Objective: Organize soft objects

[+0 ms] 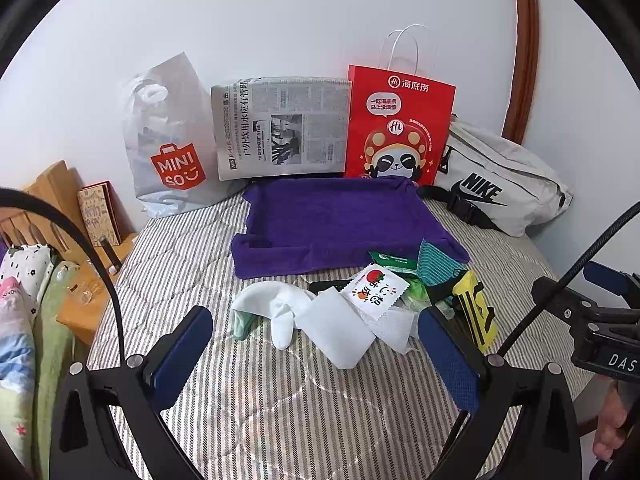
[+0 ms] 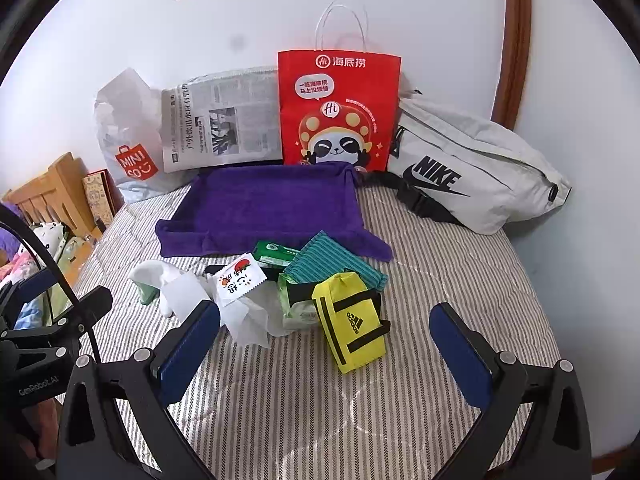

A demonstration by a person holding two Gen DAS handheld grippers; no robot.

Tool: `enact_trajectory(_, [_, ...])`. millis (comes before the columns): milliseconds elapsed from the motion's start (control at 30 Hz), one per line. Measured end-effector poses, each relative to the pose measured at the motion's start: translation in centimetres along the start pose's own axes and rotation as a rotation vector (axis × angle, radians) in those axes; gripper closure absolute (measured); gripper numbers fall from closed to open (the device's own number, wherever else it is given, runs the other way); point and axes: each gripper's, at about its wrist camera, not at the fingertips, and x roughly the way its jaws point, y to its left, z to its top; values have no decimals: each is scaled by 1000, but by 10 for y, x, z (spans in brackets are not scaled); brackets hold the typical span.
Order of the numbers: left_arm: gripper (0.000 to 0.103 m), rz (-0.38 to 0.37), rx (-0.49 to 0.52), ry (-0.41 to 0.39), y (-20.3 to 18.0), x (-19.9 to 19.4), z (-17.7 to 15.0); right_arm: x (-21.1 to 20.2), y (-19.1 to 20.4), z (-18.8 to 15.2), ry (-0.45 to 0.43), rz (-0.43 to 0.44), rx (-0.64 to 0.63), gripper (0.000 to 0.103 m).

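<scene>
A purple fabric tray [image 1: 336,216] [image 2: 264,200] lies on the striped bed. In front of it is a pile: white socks [image 1: 276,312] [image 2: 168,280], a white tissue [image 1: 344,332] [image 2: 248,316], a strawberry-print packet [image 1: 374,288] [image 2: 239,278], a teal striped cloth [image 1: 436,264] [image 2: 332,260], green wipe packs [image 2: 296,308] and a yellow adidas pouch [image 1: 476,312] [image 2: 352,324]. My left gripper [image 1: 316,352] is open, just short of the socks and tissue. My right gripper [image 2: 324,352] is open, just short of the yellow pouch.
Against the wall stand a Miniso plastic bag [image 1: 168,140], a folded newspaper [image 1: 280,128], a red paper bag [image 1: 400,124] and a grey Nike waist bag [image 1: 500,184]. A wooden nightstand [image 1: 80,280] is left of the bed. The right gripper shows at the right edge of the left wrist view [image 1: 592,312].
</scene>
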Motion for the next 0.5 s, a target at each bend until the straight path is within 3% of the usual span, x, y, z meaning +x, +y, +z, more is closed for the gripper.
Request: enact_trajectory(500, [0,17,-11,6,3,-1,-3,-6,8,-2,-8,7,-17,0])
